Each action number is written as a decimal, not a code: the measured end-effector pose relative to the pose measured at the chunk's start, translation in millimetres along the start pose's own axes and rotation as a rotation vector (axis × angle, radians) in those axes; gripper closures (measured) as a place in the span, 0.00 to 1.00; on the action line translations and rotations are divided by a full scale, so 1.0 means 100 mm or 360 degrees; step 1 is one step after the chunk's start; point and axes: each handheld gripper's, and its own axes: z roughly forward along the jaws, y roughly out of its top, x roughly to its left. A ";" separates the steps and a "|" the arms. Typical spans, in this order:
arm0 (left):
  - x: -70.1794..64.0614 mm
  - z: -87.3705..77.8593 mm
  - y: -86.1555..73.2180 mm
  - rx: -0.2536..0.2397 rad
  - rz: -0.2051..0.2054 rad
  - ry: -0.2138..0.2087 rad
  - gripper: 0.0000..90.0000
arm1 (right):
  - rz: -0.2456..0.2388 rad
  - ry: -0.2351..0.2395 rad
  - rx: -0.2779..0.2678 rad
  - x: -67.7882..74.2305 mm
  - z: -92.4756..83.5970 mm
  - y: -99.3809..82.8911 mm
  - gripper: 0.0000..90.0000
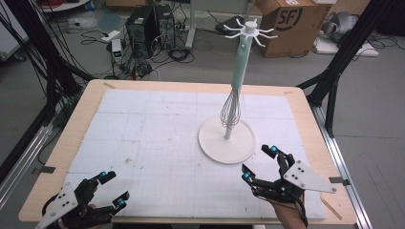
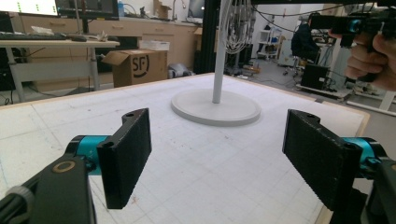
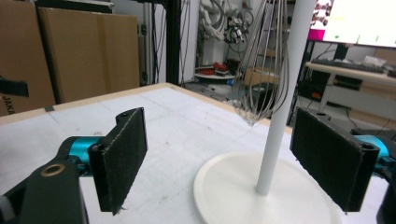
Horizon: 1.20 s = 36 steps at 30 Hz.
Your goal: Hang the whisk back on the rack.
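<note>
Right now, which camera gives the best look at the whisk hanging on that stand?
The high view: it shows the whole whisk, pale green handle and wire head, hanging from the stand. The right gripper view shows its wire loops close up with the handle cut off. The left gripper view catches the wires at the top edge.

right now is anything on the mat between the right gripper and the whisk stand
No. In the high view, only bare white mat separates the right gripper from the stand's round base. The whisk hangs above that base.
</note>
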 end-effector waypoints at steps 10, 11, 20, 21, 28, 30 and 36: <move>-0.02 0.03 -0.01 0.0026 0.0039 0.0002 0.27 | 0.0012 -0.0008 0.0060 0.05 0.04 -0.22 0.20; -0.02 0.02 -0.01 0.0025 0.0037 0.0000 0.27 | 0.0005 -0.0005 0.0061 0.06 0.04 -0.22 0.20; -0.03 0.02 -0.01 -0.0008 0.0060 0.0018 0.27 | 0.0027 -0.0022 0.0091 0.14 0.04 -0.41 0.20; -0.03 0.03 -0.01 -0.0015 0.0077 0.0030 0.26 | 0.0021 -0.0020 0.0090 0.15 0.03 -0.43 0.20; 0.00 0.06 -0.11 -0.0015 0.0107 0.0077 0.23 | 0.0075 -0.0034 0.0115 0.21 -0.06 -0.59 0.19; 0.02 0.09 -0.17 0.0034 0.0123 0.0088 0.23 | 0.0110 -0.0043 0.0121 0.22 -0.09 -0.62 0.19; 0.03 0.12 -0.22 0.0077 0.0138 0.0089 0.23 | 0.0115 -0.0027 0.0120 0.28 -0.09 -0.66 0.19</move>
